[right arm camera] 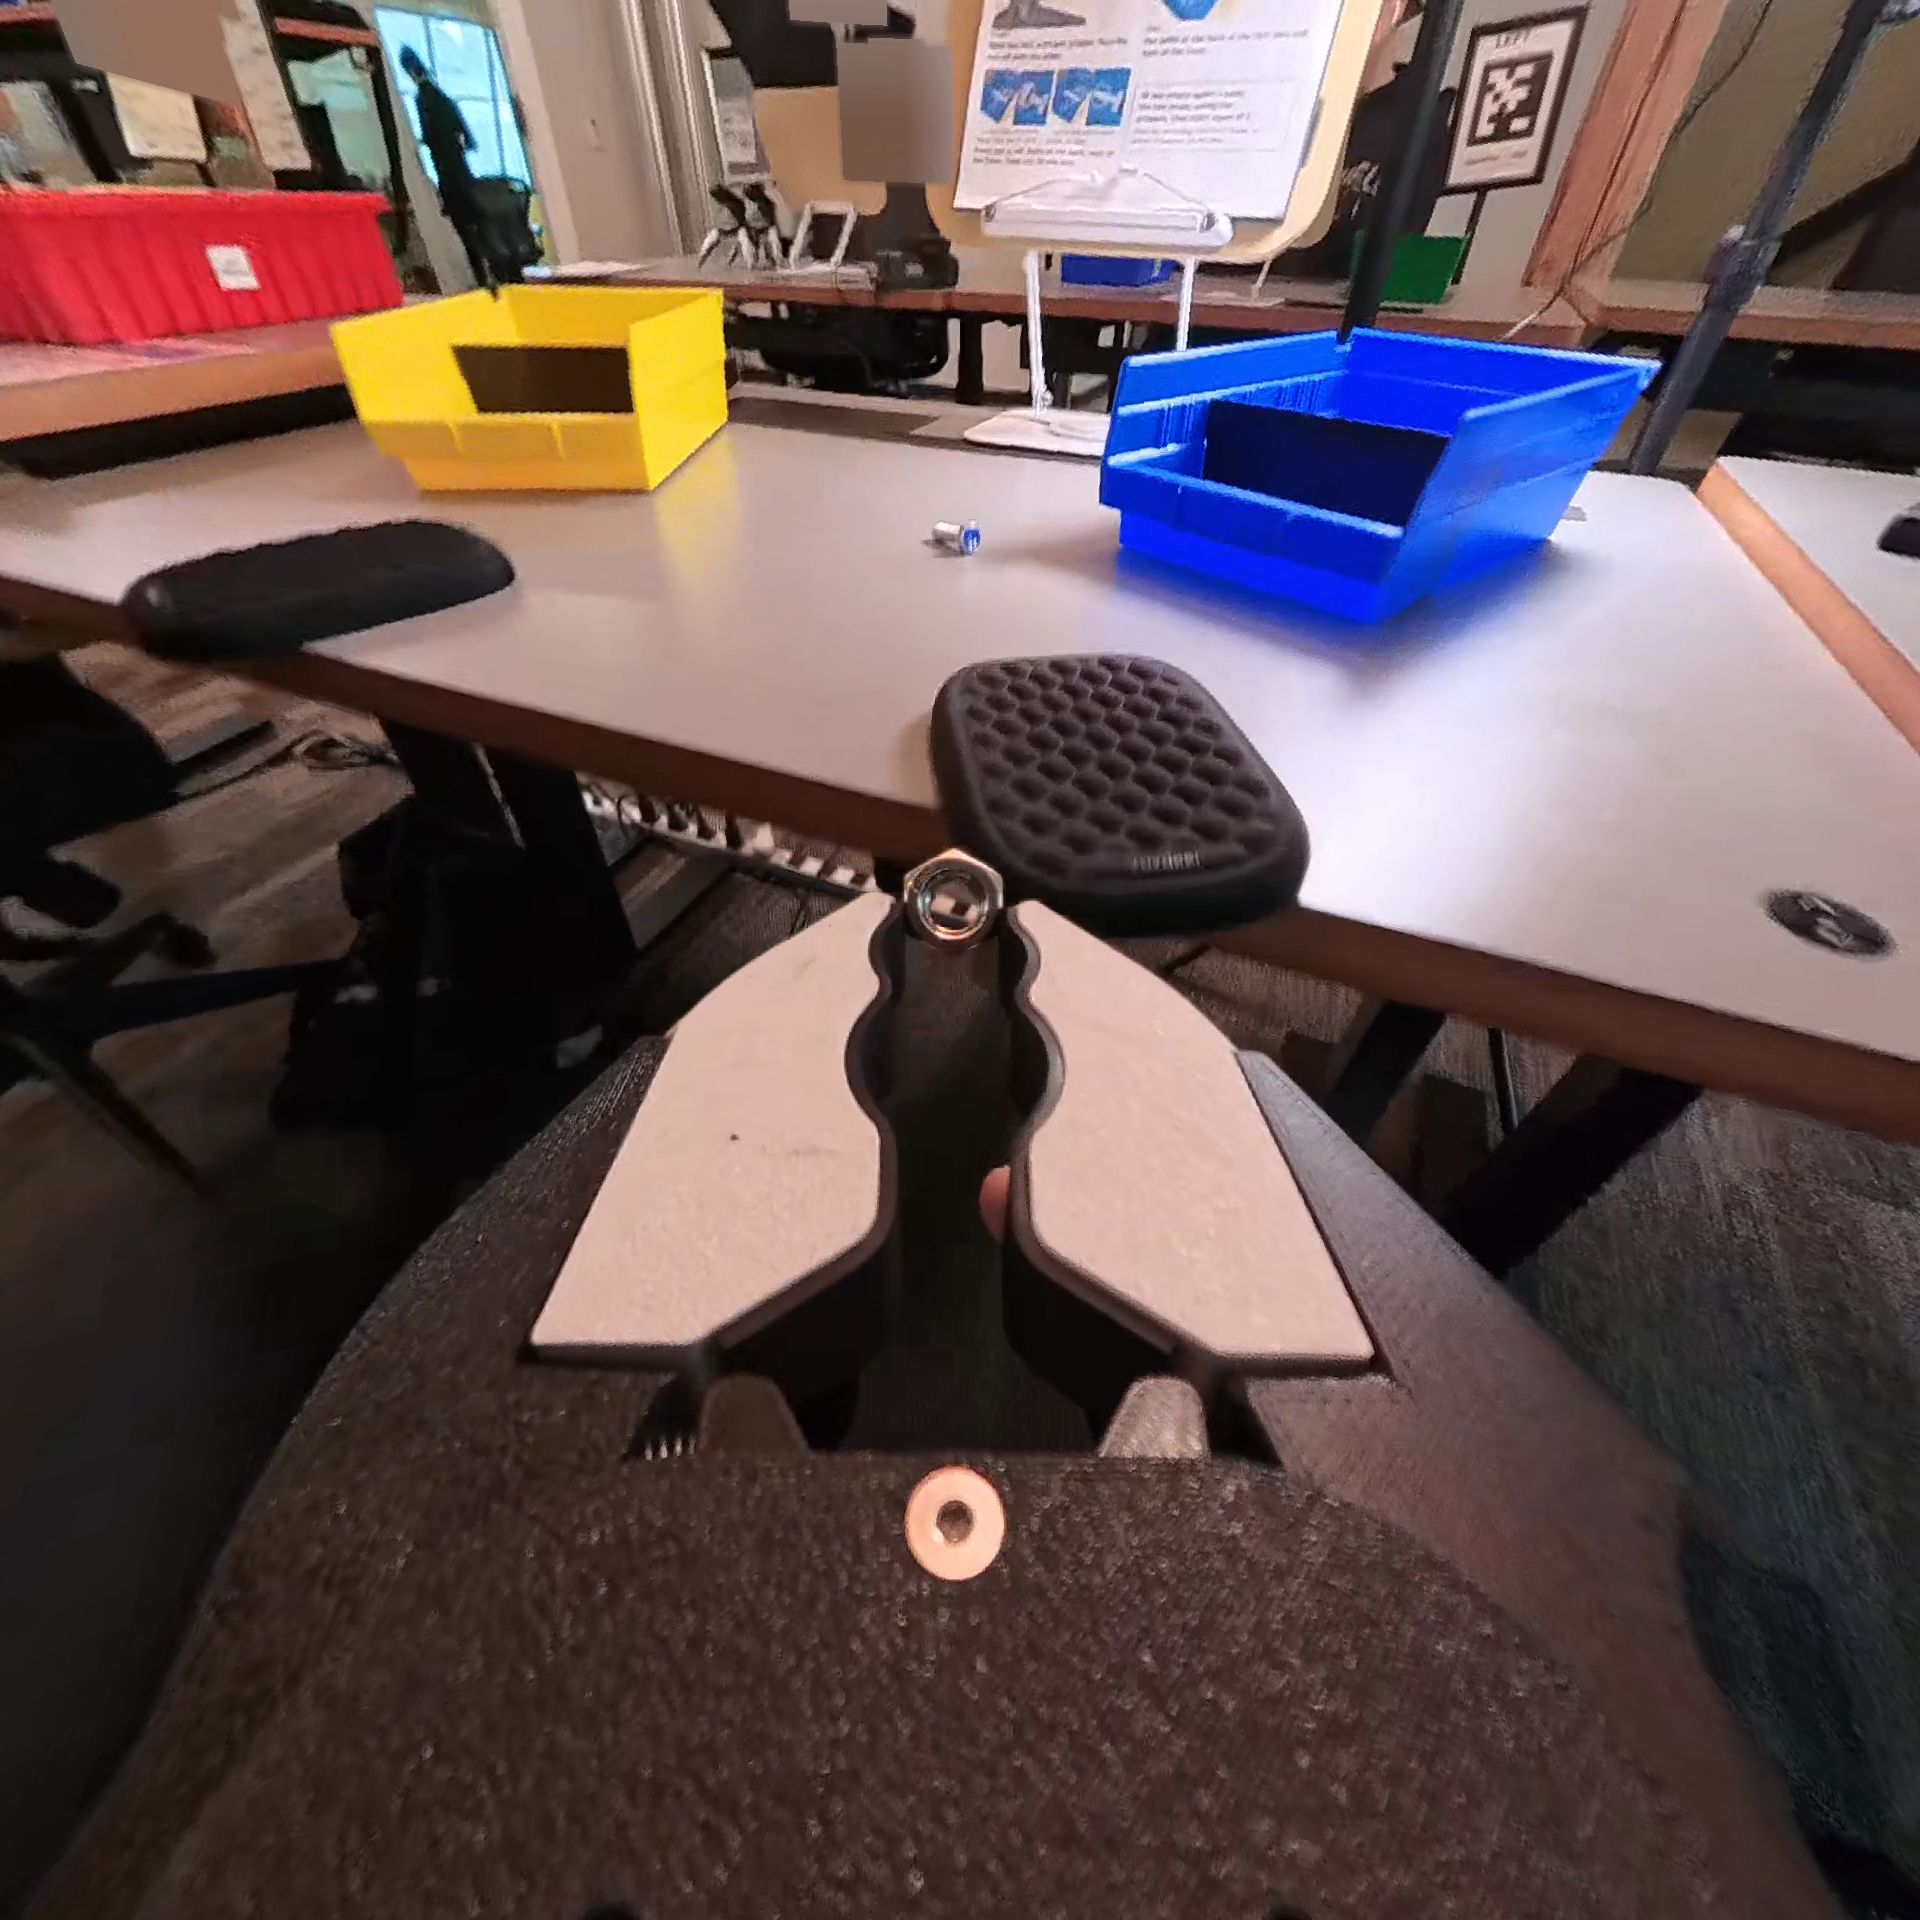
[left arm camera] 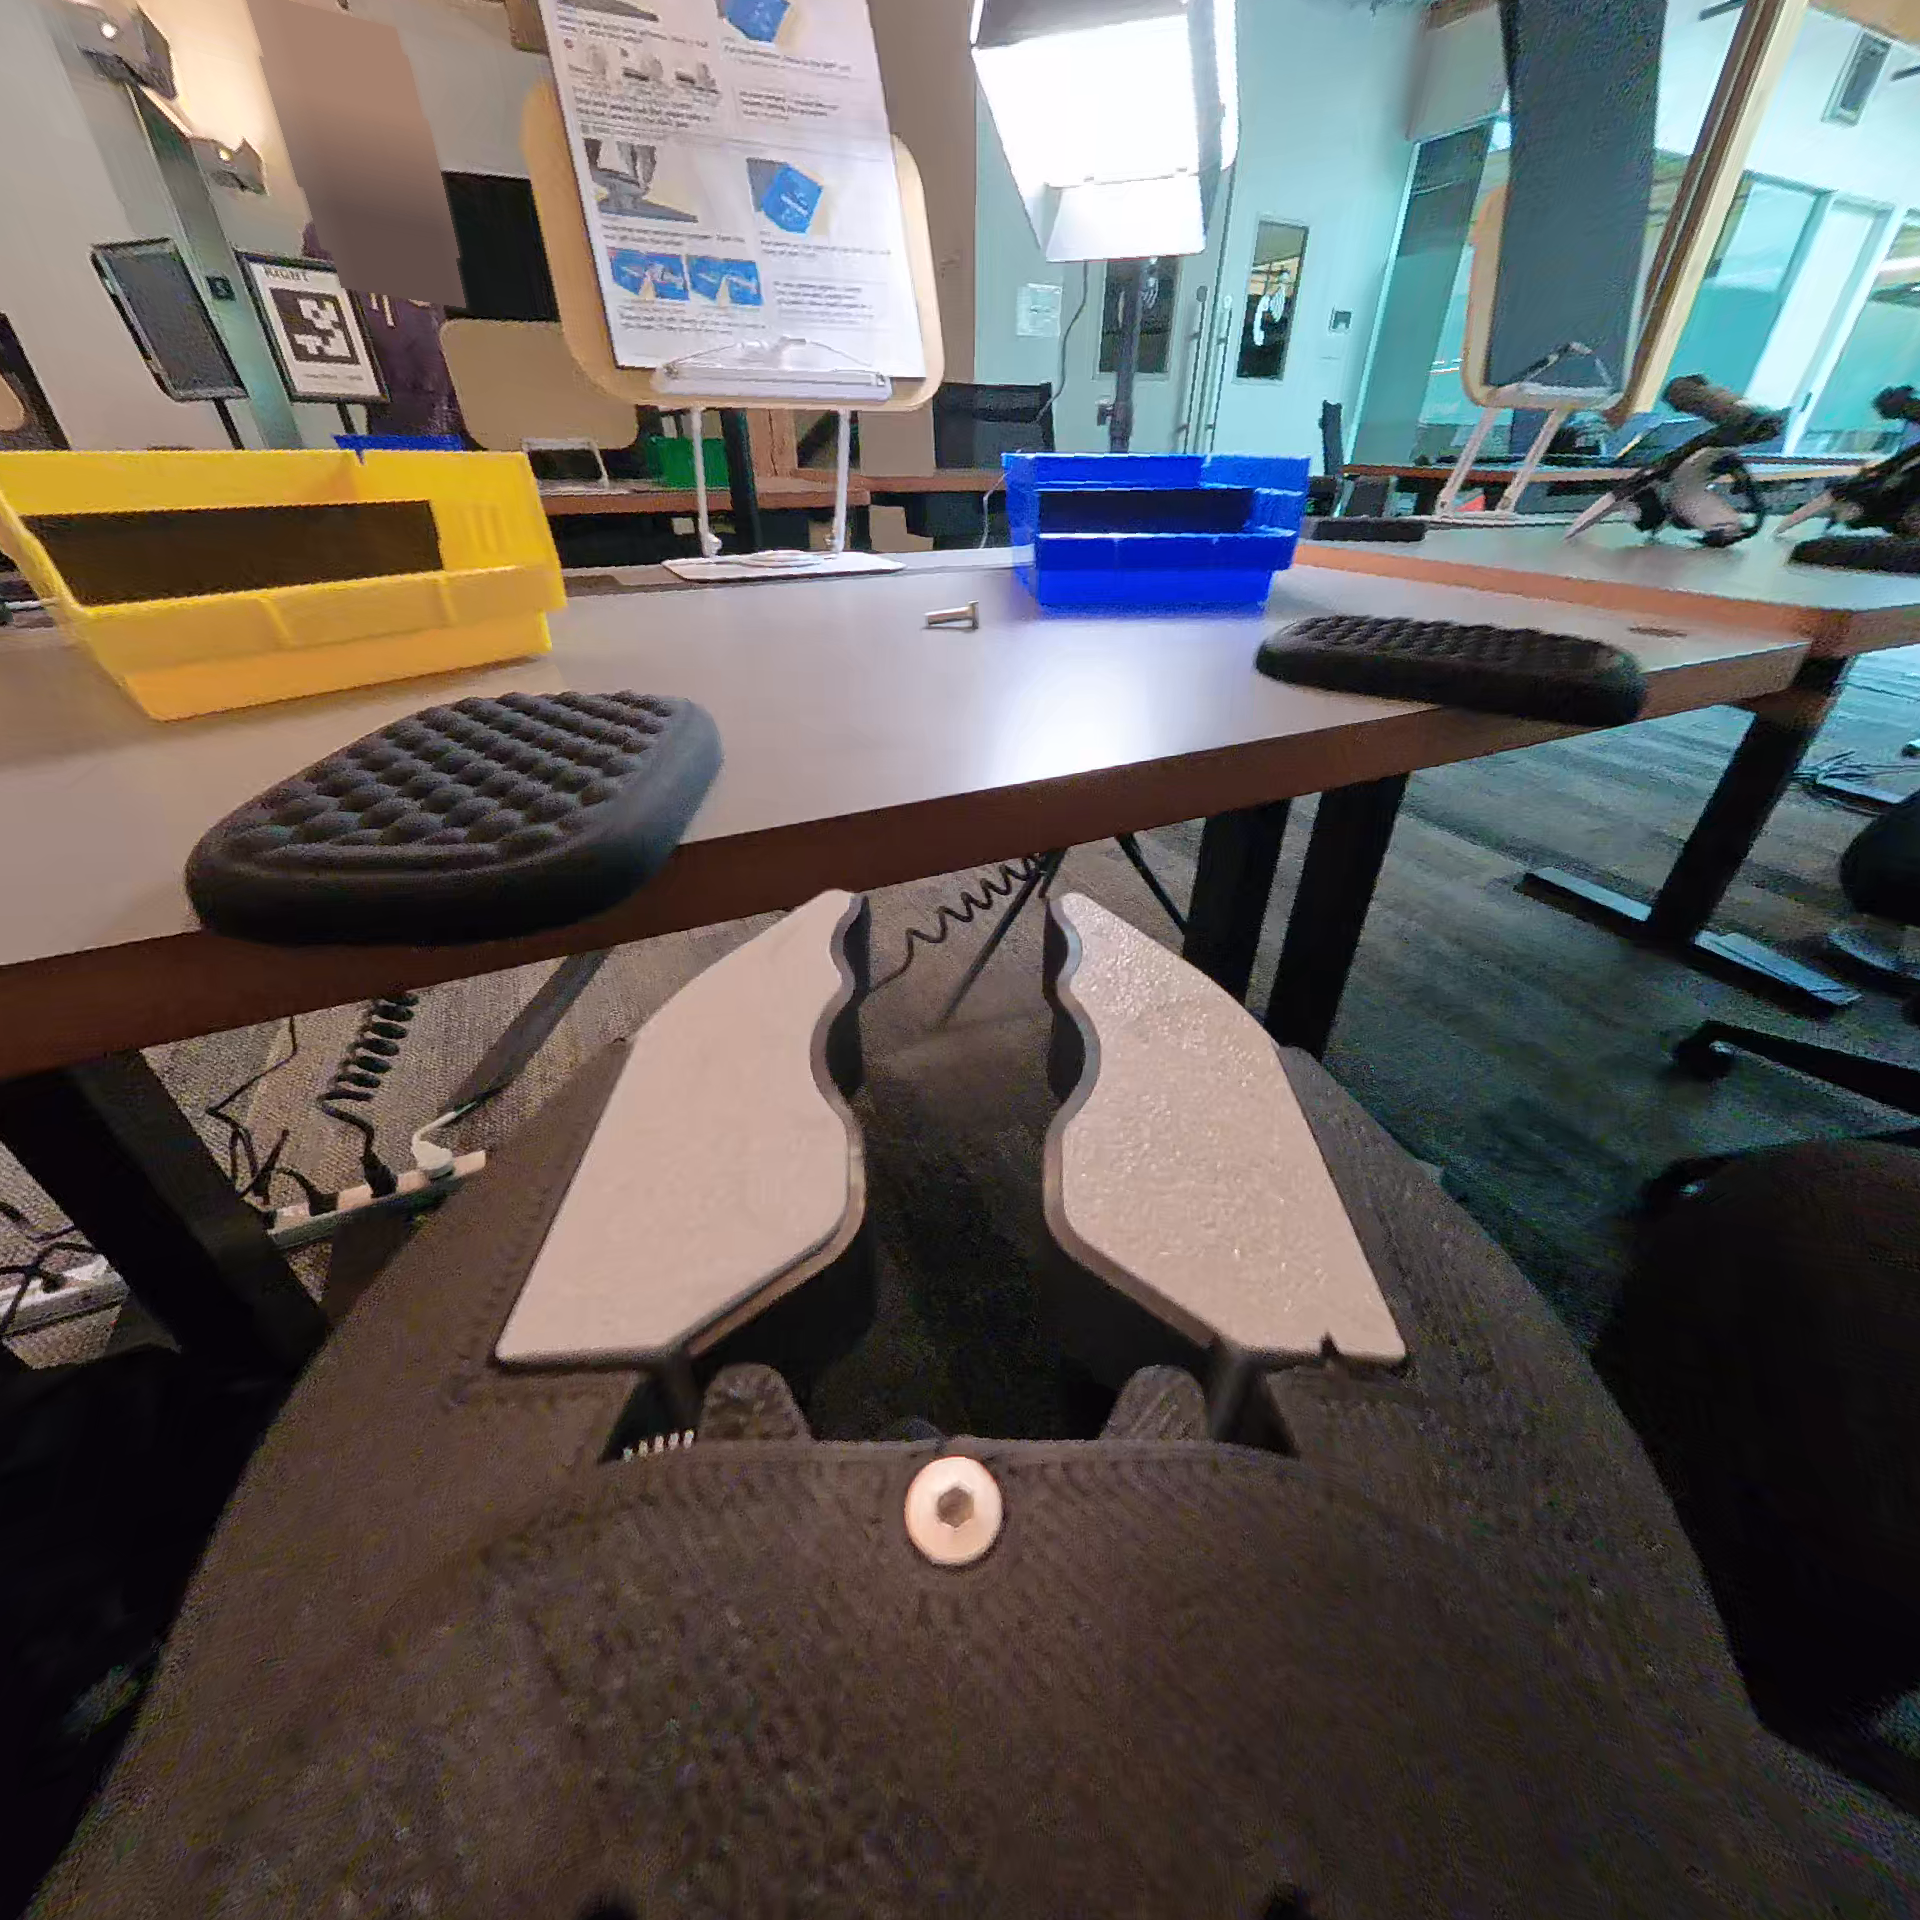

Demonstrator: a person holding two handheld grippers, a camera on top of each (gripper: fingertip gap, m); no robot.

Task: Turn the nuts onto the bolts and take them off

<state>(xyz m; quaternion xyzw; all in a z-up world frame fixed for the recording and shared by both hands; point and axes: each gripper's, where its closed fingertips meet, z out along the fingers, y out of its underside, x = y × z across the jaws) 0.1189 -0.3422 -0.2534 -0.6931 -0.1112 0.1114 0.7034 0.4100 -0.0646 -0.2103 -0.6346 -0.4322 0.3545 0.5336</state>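
Note:
A small silver bolt (left arm camera: 952,615) lies on its side on the grey table (left arm camera: 852,727), between the two bins; it also shows in the right wrist view (right arm camera: 958,536). My right gripper (right arm camera: 952,914) is shut on a silver hex nut (right arm camera: 952,900), held at its fingertips in front of the table's near edge, its hole facing the camera. My left gripper (left arm camera: 951,920) is open and empty, held below and in front of the table's near edge.
A yellow bin (left arm camera: 281,571) stands at the table's left, a blue bin (left arm camera: 1153,540) at its right. Two black padded rests (left arm camera: 457,810) (left arm camera: 1455,665) lie on the near edge. A paper stand (left arm camera: 769,384) is behind. The table's legs and cables are below. The left gripper's tips are roughly 40 cm from the right gripper's.

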